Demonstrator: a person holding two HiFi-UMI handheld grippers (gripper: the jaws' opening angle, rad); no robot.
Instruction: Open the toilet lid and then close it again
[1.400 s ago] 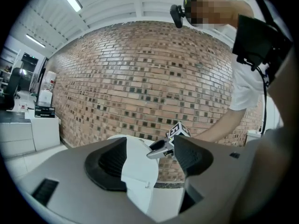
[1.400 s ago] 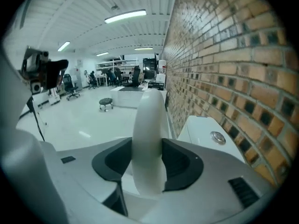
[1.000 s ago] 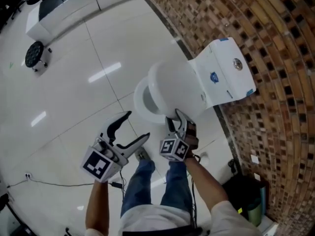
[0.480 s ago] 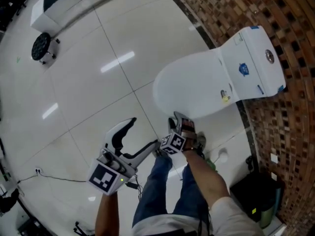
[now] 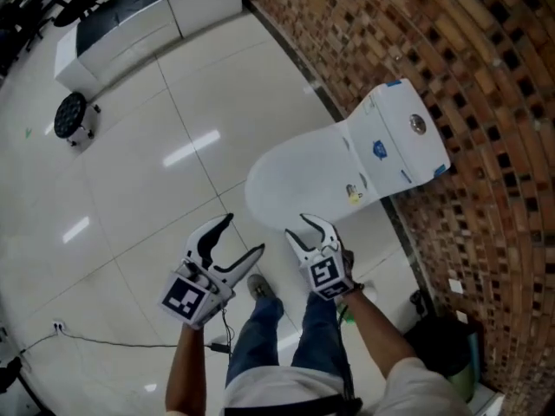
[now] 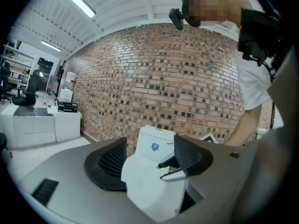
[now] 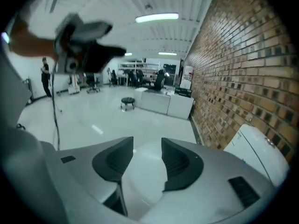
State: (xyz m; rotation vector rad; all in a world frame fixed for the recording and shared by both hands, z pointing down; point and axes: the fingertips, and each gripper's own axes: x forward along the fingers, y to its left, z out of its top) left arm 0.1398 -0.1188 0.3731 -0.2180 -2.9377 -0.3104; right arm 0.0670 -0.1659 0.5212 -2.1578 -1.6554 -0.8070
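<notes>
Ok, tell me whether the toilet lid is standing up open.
No, the toilet lid lies flat and closed in front of the tank in the head view.

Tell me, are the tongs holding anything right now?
Nothing is held. The left tongs and the right tongs are both open and empty, a little way off from the closed toilet lid.

Glossy white tiled floor (image 5: 130,198), streaks of lamp glare across it. Down the right side, patchy brick wall (image 5: 486,102). Up in the far corner, low white cabinets (image 5: 130,24). Just out from those, a round black stool (image 5: 69,115), alone on the tiles. Bottom right, at the wall's foot, a dark bin (image 5: 438,336). Way off in the distance, a standing person (image 7: 45,73).
</notes>
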